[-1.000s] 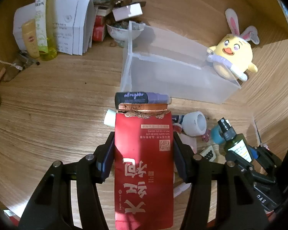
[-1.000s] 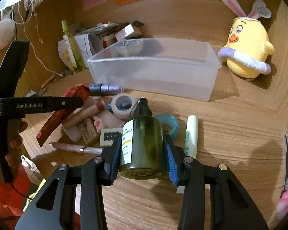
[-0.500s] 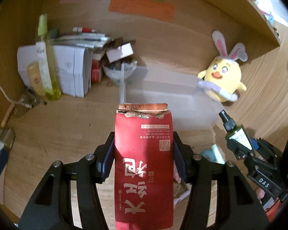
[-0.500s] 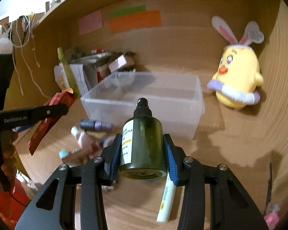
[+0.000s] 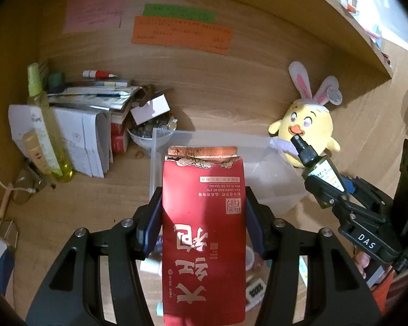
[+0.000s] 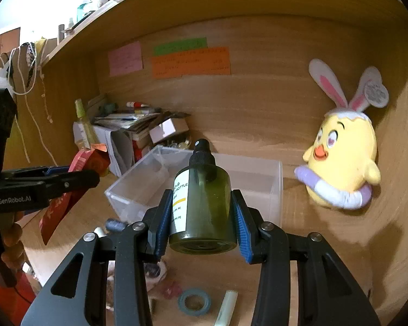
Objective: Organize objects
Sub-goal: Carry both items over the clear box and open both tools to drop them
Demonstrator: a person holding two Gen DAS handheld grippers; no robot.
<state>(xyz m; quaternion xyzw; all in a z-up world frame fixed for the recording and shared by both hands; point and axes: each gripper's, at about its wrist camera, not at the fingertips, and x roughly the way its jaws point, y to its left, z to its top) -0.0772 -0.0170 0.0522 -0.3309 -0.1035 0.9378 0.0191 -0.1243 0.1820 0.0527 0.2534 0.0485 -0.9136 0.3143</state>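
Each camera sits close behind its own fingers (image 5: 254, 217) and looks forward and down over the tabletop (image 6: 312, 244). Both views share the clear bin (image 5: 261, 174), the plush chick (image 6: 342, 163) and the notes (image 5: 182, 34) on the far wall.

The bin (image 6: 198, 187) stands on the desk (image 6: 326, 239), near the back wall. The plush chick (image 6: 342, 160) sits to the right of the bin, against the wall. A pile of papers (image 5: 76, 133) and a bowl (image 5: 147, 138) lie behind the bin on the left, in the corner. Three notes (image 5: 176, 27) hang on the wall above. The left tongs (image 5: 204, 217) hold a pouch (image 5: 202, 233) in front of the bin. The right tongs (image 6: 202, 217) hold a bottle (image 6: 201, 195), also before the bin. A tape ring (image 6: 194, 301) and small items lie on the desk under the tongs.
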